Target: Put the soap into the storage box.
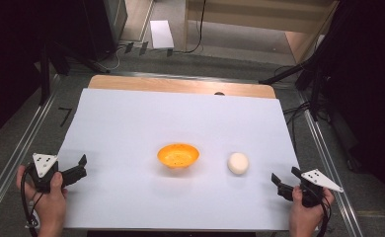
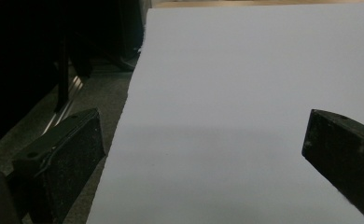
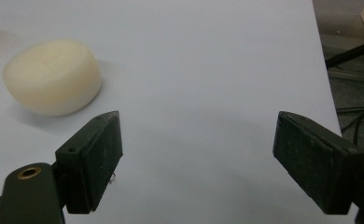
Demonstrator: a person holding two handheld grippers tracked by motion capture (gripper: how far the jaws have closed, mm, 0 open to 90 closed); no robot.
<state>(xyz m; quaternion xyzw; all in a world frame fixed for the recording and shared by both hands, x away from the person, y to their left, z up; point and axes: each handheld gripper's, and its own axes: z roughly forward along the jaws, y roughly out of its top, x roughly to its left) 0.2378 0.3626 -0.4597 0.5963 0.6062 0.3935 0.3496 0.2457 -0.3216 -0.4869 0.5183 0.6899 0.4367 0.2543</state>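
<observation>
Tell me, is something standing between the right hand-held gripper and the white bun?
Nothing visible does. The right hand-held gripper is open, and bare white table lies between it and the white bun.

— What's around you?
— My desk (image 1: pixel 131 128) wears a white sheet, its wooden edge (image 1: pixel 180 85) bare at the far side. Grey floor (image 1: pixel 240 54) beyond, cables (image 1: pixel 199 24) trailing.
— And the light?
— Dark at both sides; pale wooden furniture (image 1: pixel 259 15) stands behind.
</observation>
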